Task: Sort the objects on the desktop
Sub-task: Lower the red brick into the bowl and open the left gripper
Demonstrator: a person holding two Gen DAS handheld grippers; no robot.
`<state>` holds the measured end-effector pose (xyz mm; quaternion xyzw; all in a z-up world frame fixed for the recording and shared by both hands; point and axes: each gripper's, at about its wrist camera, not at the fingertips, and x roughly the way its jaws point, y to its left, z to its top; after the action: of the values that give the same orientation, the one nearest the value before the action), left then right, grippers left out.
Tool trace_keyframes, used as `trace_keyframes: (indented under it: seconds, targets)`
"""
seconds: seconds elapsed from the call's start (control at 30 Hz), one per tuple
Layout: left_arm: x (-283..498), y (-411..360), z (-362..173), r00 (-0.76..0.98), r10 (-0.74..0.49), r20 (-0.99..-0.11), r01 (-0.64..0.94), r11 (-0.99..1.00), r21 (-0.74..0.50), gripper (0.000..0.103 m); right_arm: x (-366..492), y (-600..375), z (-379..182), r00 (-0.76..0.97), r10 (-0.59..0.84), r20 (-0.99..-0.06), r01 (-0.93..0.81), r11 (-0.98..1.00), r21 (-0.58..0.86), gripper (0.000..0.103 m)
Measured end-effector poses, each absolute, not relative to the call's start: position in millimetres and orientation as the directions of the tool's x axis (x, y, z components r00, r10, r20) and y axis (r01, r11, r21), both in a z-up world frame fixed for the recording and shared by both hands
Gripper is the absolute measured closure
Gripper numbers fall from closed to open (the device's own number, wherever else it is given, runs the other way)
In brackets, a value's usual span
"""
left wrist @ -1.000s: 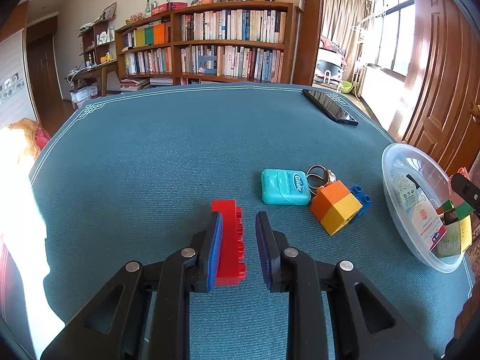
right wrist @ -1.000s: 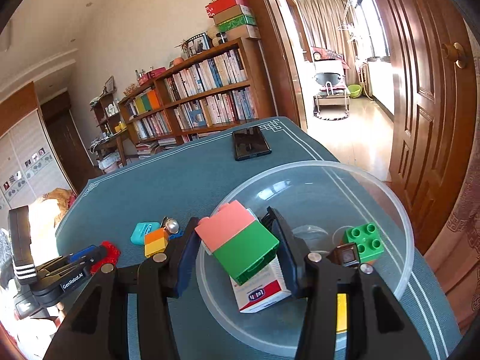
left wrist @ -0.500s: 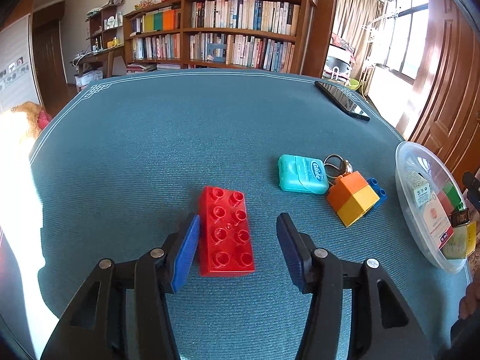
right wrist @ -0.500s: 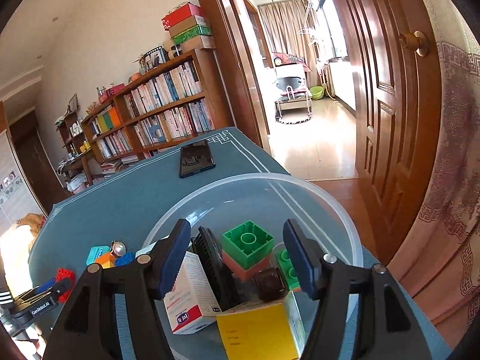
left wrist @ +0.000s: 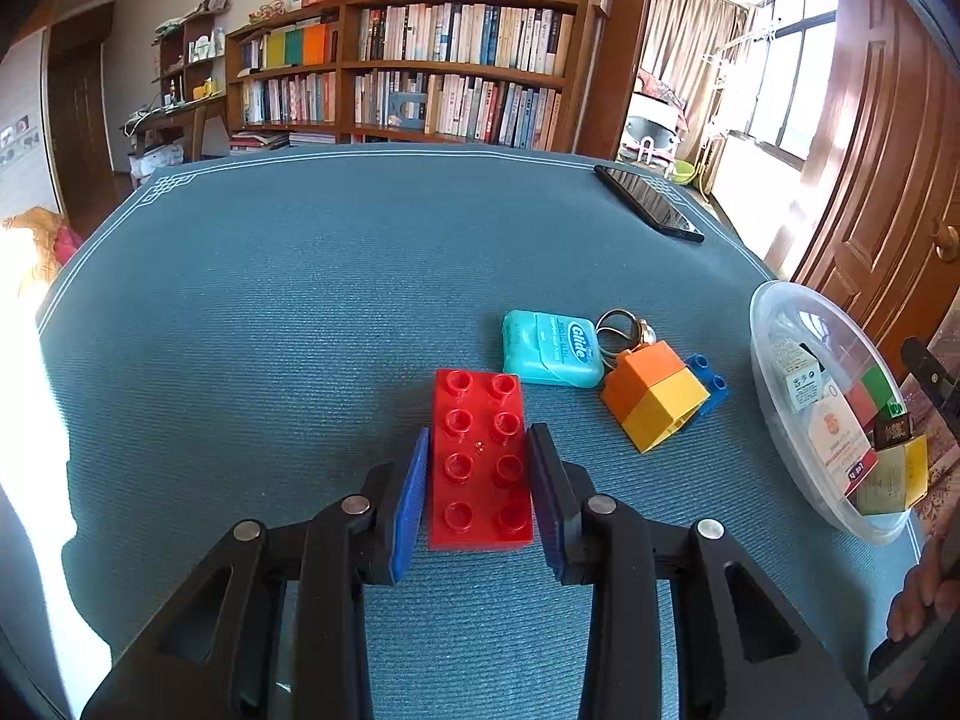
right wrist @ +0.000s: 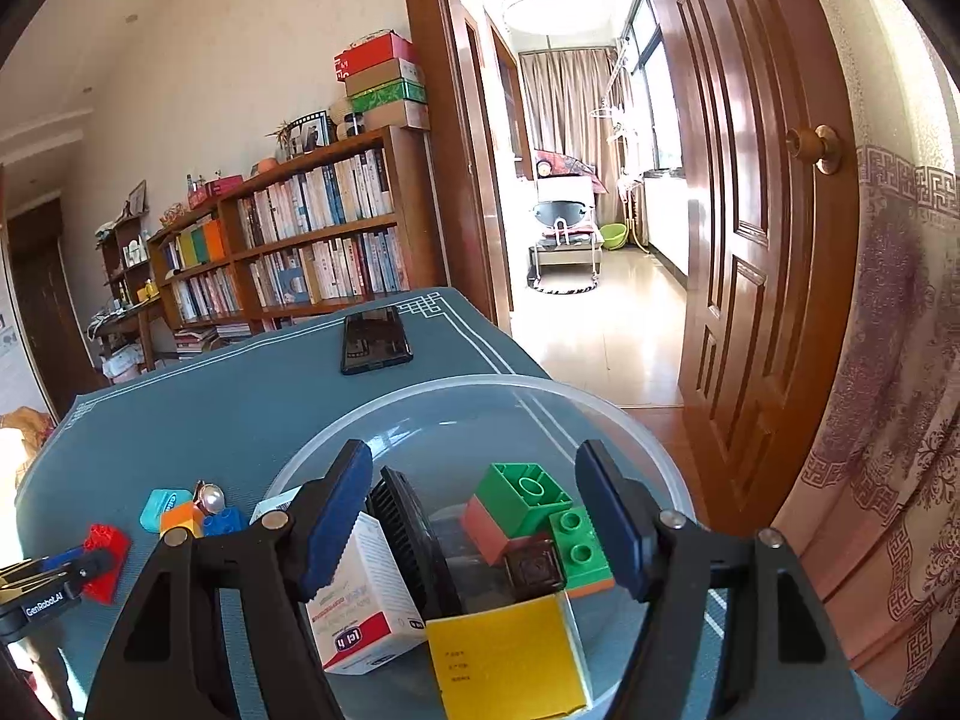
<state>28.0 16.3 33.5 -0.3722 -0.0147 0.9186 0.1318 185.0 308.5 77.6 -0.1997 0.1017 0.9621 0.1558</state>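
Observation:
A red brick (left wrist: 480, 456) lies flat, studs up, on the blue table cloth (left wrist: 300, 330). My left gripper (left wrist: 477, 438) is closing on it, and its blue pads (left wrist: 411, 492) sit against the brick's long sides. My right gripper (right wrist: 474, 462) hovers over the clear plastic bowl (right wrist: 480, 381) with its jaws opening and nothing between them. Below it in the bowl lie a pink-and-green brick (right wrist: 516, 504), a small green brick (right wrist: 576, 540), a white box (right wrist: 360, 600), a yellow box (right wrist: 504, 654) and a black comb-like piece (right wrist: 414, 540).
A teal floss case (left wrist: 552, 348), key rings (left wrist: 624, 330) and an orange-yellow-blue brick cluster (left wrist: 654, 396) lie right of the red brick. The bowl (left wrist: 759, 324) stands at the table's right edge. A black phone (left wrist: 648, 210) rests at the far right. A bookshelf stands beyond the table.
The red brick, held on its edge a second ago, was set flat and the left jaws now close on it again. The right gripper dropped the pink-and-green brick into the bowl and widened.

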Motion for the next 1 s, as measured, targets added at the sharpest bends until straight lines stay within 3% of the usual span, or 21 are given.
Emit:
trace_keyframes:
  seconds: [1.0]
  targets:
    - [41.2,168.4,95.6,-0.597,0.535,-0.597,-0.572,-0.806,-0.151,0.067,210.9,349.3,82.3,-0.836,0.375,-0.4,-0.49,-0.839,0.238,0.028]
